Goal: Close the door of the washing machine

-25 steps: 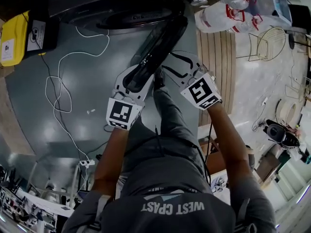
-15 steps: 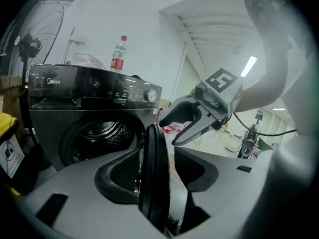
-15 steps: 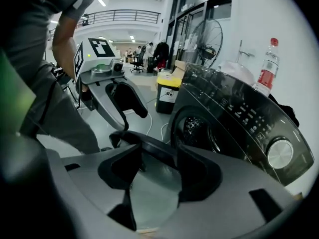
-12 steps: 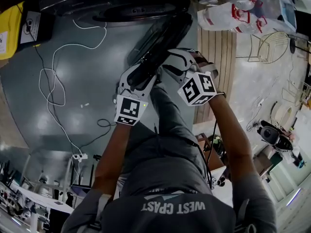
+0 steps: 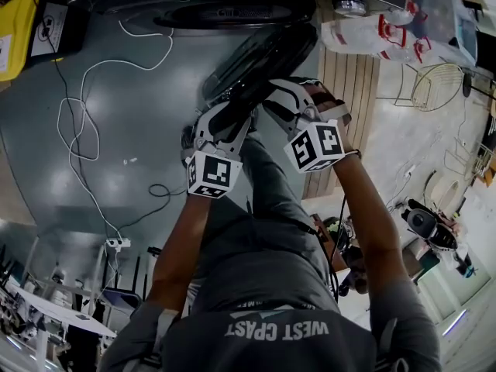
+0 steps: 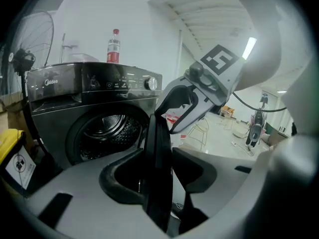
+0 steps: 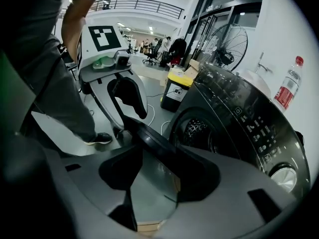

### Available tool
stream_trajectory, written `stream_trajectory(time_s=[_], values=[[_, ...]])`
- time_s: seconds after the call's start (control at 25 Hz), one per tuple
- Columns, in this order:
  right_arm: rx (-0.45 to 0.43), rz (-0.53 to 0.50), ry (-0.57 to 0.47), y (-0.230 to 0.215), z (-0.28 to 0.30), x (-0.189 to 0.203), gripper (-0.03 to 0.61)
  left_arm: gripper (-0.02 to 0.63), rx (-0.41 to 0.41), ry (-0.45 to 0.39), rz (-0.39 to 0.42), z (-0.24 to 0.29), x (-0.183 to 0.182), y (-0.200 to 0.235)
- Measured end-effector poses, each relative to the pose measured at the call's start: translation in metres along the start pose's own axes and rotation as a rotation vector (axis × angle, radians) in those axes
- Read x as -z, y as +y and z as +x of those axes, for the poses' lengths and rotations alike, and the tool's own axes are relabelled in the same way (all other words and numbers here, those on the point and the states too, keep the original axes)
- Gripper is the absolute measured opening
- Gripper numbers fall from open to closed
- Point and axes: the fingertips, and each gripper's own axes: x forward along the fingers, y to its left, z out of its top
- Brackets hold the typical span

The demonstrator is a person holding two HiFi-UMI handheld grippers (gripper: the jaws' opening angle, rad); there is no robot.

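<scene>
The dark washing machine stands with its round door swung out toward me, and the drum shows behind it. My left gripper straddles the door's edge. Its jaws have just been closing, and both pads now lie against the rim. My right gripper reaches over the same door from the other side. Its jaws have also just been closing. The rim runs slantwise between them and leans on one pad, with a gap at the other.
A white cable loops over the grey floor left of the door. A yellow bin and a fan stand beside the machine, and a bottle stands on top. Plastic bags and a wire chair are at right.
Both grippers have sunk lower along the door's edge. The right gripper has rolled, so its marker cube faces another way. The door stays between both pairs of jaws.
</scene>
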Motion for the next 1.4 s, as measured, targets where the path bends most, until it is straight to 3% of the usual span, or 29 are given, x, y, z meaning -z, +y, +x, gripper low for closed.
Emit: stream_trajectory(time_s=[0.28, 1.04, 1.4], values=[[0.031, 0.030, -0.013, -0.018, 0.013, -0.014, 0.213, 0.135, -0.047, -0.025, 0.002, 0.001, -0.003, 0.025], [0.135, 0.103, -0.043, -0.088, 0.049, -0.043, 0.162, 0.156, -0.158, -0.057, 0.141, 0.018, -0.032, 0.124], [0.260, 0.172, -0.046, -0.120, 0.063, -0.050, 0.156, 0.153, -0.267, -0.083, 0.159, 0.027, -0.048, 0.163]])
